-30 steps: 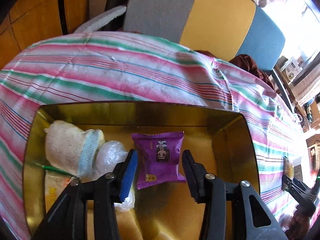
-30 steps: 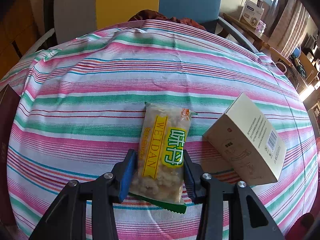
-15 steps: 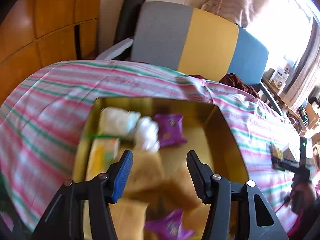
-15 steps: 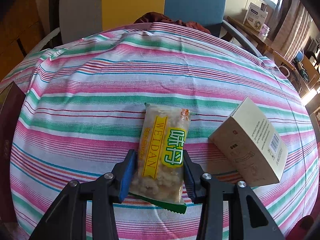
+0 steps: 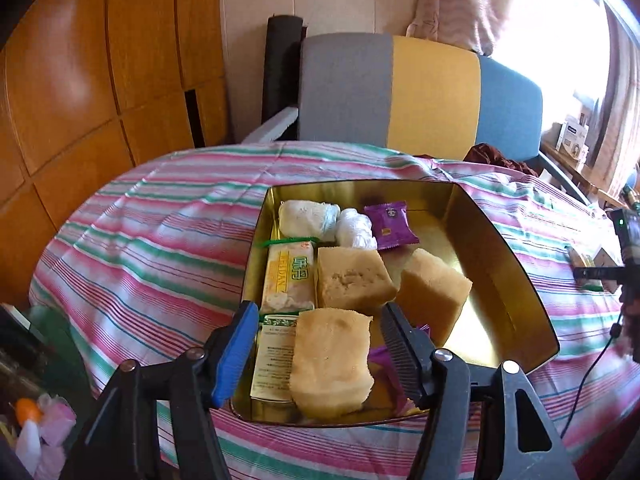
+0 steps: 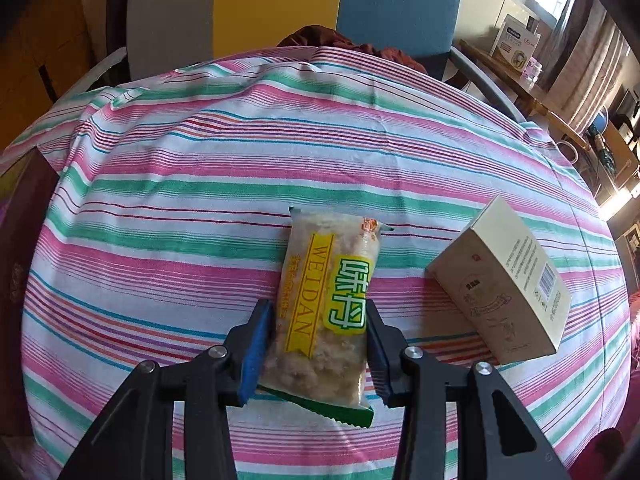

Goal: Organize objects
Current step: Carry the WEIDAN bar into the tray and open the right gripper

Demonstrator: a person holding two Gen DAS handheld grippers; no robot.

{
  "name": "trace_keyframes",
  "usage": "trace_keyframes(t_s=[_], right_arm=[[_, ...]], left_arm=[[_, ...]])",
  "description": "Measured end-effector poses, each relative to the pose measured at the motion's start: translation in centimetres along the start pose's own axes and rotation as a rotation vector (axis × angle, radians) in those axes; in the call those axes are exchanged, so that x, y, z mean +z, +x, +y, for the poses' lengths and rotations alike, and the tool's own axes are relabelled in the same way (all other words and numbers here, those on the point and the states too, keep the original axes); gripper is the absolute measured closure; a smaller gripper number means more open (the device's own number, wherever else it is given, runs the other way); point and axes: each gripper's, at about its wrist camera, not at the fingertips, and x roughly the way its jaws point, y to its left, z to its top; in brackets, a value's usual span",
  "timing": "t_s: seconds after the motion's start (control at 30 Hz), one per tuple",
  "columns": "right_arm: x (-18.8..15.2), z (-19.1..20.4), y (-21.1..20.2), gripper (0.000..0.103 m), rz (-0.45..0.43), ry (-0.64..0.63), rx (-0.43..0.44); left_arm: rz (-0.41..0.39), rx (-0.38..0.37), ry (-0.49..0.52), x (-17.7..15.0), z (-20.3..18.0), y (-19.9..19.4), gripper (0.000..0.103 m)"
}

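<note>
We work over a tabletop covered by a striped cloth point(image 6: 224, 184) in pink, green and white, wrinkled toward its far edge. Behind that edge stands a chair point(image 5: 420, 96) with grey, yellow and blue panels; orange wood panelling point(image 5: 100, 92) fills the wall to the left, and bright window light with a curtain point(image 5: 468, 4) comes from the right.

Our left gripper point(image 5: 318, 350) hangs above the near end of a gold tin point(image 5: 508, 280), its fingers spread and holding nothing. Inside the tin lie three tan sponge blocks point(image 5: 352, 280), a yellow WEIDAN packet point(image 5: 290, 278), a purple sachet point(image 5: 390, 226) and white bundles point(image 5: 306, 220) at the far end.

Our right gripper point(image 6: 320, 350) pinches a second WEIDAN snack packet point(image 6: 326, 304) by its near half, with the packet lying on the cloth near the middle of the tabletop. A beige carton point(image 6: 504, 284) sits just right of it, tilted.
</note>
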Motion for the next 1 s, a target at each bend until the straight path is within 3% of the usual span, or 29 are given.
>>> trace_keyframes(t_s=[0.17,0.4,0.63,1.0], right_arm=[[1.2,5.4,-4.4,0.059,-0.106,-0.104,0.112],[1.9,17.0,-9.7,0.059,-0.224,-0.407,0.258],[1.1,25.1,-9.6,0.059,-0.195,-0.605,0.308],[0.1,30.6,-5.5,0.059,-0.072,-0.766,0.262]], left_arm=[[-0.013,-0.012,0.000,0.0,0.1,-0.1,0.034],[-0.002,-0.022,-0.019,-0.3,0.6,0.1,0.033],[-0.008,-0.013,-0.029,-0.7,1.3,0.2,0.033],[0.007,-0.020,-0.067,-1.0,2.6,0.7,0.033]])
